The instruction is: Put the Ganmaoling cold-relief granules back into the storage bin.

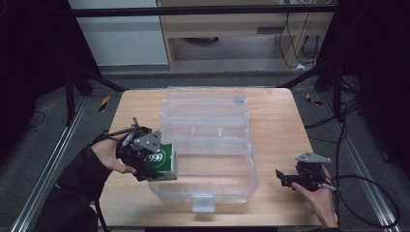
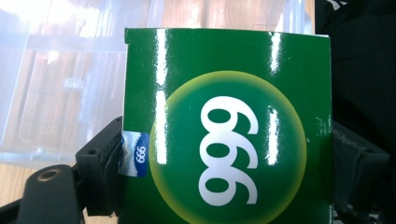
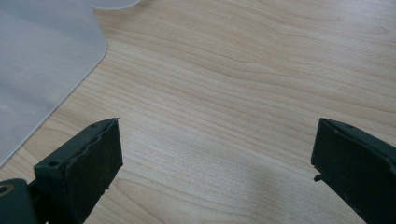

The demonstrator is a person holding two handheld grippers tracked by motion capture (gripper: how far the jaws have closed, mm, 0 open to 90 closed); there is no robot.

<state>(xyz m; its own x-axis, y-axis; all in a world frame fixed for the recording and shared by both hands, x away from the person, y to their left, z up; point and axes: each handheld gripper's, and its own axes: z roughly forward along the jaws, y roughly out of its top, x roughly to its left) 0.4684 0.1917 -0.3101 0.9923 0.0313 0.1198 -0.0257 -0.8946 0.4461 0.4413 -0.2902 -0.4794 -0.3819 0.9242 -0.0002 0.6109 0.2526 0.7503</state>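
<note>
A green box [image 1: 163,162] marked "999" in white sits in my left gripper [image 1: 147,162], at the left rim of the clear plastic bin [image 1: 220,186]. Seen close in the left gripper view, the green box [image 2: 224,130] has a black jaw pressed on each of its sides. My right gripper [image 1: 281,177] rests low over the wooden table [image 1: 275,130], to the right of the bin. In the right gripper view its jaws stand wide apart above bare wood, and the right gripper [image 3: 215,163] holds nothing.
The bin's clear hinged lid [image 1: 205,116] lies open behind it, toward the far side of the table. A corner of the bin [image 3: 42,70] shows at the left of the right gripper view. Dark floor and metal frame rails surround the table.
</note>
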